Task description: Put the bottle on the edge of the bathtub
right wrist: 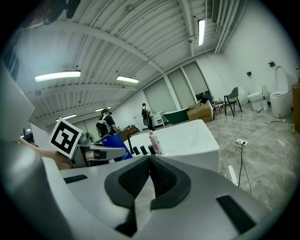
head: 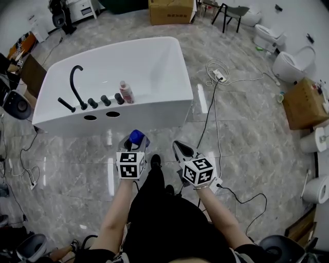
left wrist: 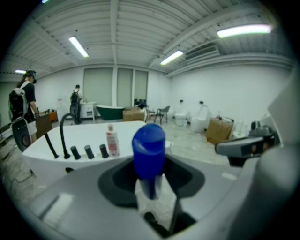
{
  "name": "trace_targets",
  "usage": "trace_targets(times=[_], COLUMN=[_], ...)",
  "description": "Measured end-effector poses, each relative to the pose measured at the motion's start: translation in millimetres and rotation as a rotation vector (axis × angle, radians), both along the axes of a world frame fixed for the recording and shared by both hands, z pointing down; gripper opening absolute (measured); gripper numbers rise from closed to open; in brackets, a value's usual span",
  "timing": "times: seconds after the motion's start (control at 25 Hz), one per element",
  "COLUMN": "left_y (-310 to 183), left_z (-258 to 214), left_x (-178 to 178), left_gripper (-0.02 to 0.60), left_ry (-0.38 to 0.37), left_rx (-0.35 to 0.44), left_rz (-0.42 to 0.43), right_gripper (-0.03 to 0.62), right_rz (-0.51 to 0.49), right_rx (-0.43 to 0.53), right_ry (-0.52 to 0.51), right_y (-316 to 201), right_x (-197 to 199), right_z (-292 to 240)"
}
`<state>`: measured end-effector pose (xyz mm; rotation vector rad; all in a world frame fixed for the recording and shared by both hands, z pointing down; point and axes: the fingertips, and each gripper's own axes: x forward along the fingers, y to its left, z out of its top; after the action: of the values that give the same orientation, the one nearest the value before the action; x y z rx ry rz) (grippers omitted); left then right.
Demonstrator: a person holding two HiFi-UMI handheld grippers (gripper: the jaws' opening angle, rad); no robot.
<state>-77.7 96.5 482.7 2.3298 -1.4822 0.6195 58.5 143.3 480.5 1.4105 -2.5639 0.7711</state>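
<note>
My left gripper (head: 135, 140) is shut on a blue-capped bottle (head: 136, 136), held upright over the floor just in front of the white bathtub (head: 154, 117). In the left gripper view the blue bottle (left wrist: 149, 153) stands between the jaws of that gripper (left wrist: 151, 180). A pink-labelled bottle (head: 126, 92) stands on the tub's near ledge beside the black knobs (head: 105, 100) and the curved black faucet (head: 76, 85). To the right, my right gripper (head: 181, 149) is shut with nothing in it; the right gripper view shows this gripper (right wrist: 150, 163) with its pads pressed together.
A white cable and power strip (head: 218, 76) lie on the marble floor right of the tub. Toilets (head: 293, 64) and a cardboard box (head: 304, 102) stand at the right, another box (head: 172, 11) and a chair (head: 234, 14) at the back. People (left wrist: 22, 101) stand far off.
</note>
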Motion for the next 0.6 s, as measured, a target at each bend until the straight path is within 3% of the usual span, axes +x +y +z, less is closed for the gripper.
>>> trace_targets(times=[0.6], left_y=[-141], left_z=[27], left_x=[-20], left_gripper=[0.163], left_ry=[0.015], left_rx=[-0.071], left_rz=[0.021], right_gripper=[0.003], right_rz=[0.032], right_rx=[-0.034], right_ry=[0.015], right_y=[-154], right_x=[-29], right_z=[4])
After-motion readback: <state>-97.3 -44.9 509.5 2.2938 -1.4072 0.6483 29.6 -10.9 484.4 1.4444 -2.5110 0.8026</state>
